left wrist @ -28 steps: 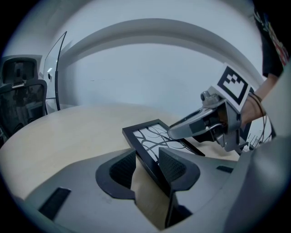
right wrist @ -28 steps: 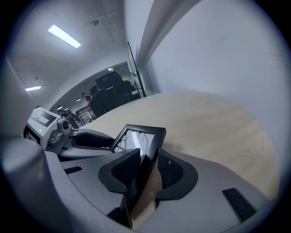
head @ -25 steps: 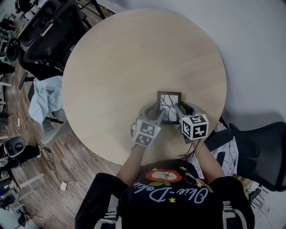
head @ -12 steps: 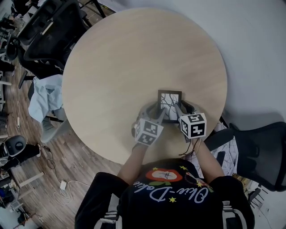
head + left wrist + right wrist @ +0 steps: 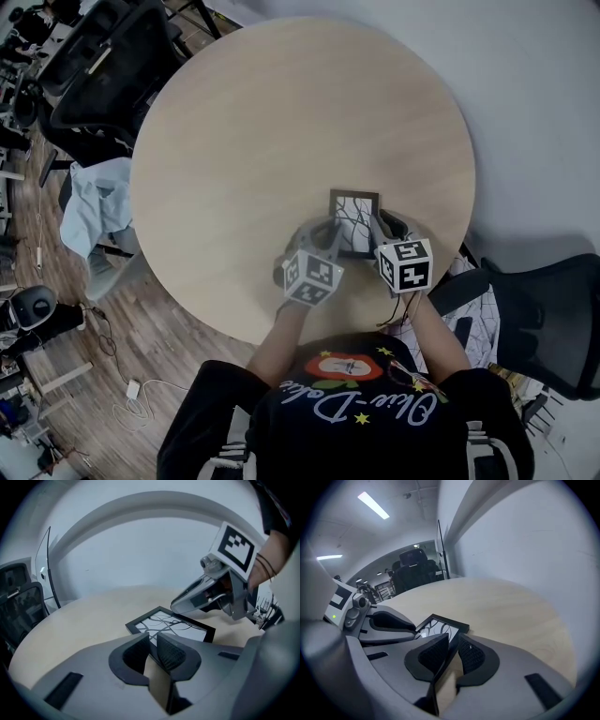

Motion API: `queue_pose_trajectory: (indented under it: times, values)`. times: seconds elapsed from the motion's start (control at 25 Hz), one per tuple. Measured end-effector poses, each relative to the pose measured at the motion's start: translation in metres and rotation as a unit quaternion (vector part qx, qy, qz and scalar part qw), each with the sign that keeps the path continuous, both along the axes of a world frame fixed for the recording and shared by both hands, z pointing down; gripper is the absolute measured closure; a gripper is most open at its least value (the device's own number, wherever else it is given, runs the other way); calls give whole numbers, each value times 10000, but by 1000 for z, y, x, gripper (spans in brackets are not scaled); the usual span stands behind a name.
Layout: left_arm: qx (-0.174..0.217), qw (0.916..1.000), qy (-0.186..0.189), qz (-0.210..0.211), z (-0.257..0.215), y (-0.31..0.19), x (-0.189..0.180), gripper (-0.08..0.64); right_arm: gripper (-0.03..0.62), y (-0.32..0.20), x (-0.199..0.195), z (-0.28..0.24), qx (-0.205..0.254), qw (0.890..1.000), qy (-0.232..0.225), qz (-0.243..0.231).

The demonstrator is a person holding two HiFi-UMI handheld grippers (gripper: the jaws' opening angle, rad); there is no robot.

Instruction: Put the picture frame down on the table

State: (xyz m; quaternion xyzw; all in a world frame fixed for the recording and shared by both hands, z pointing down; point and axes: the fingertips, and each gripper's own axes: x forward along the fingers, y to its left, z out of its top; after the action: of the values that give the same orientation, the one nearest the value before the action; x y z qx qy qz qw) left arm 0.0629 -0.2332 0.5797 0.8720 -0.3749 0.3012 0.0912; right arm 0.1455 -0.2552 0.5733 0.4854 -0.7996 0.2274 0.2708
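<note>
Jaws of my left gripper (image 5: 151, 645) and right gripper (image 5: 452, 645) clamp the picture frame (image 5: 354, 223) by opposite edges; this levels it. Just beneath both lies the table (image 5: 281, 122).

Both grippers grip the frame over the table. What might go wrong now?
1. The left gripper and right gripper each pinch a thin edge of the picture frame; opening one first may let it twist or drop.
2. It is by the near rim of the table; a slide toward the person might tip it off.
</note>
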Motion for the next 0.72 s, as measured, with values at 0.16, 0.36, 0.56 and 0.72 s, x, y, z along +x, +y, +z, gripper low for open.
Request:
queue_pose_trajectory:
  times: [0.16, 0.36, 0.56, 0.72]
  values:
    - [67, 10000, 0, -50, -4, -1, 0, 532, 553, -2, 2, -6, 98, 9999, -53, 17]
    - [226, 9991, 326, -138, -21, -2, 0, 555, 576, 0, 0, -16, 267, 9996, -134, 12]
    - [659, 9948, 747, -202, -53, -3, 0, 558, 583, 2, -4, -39, 565, 9980, -280, 3]
    - [1036, 9875, 1152, -285, -85, -2, -1, 558, 584, 5, -5, -64, 903, 9949, -442, 22]
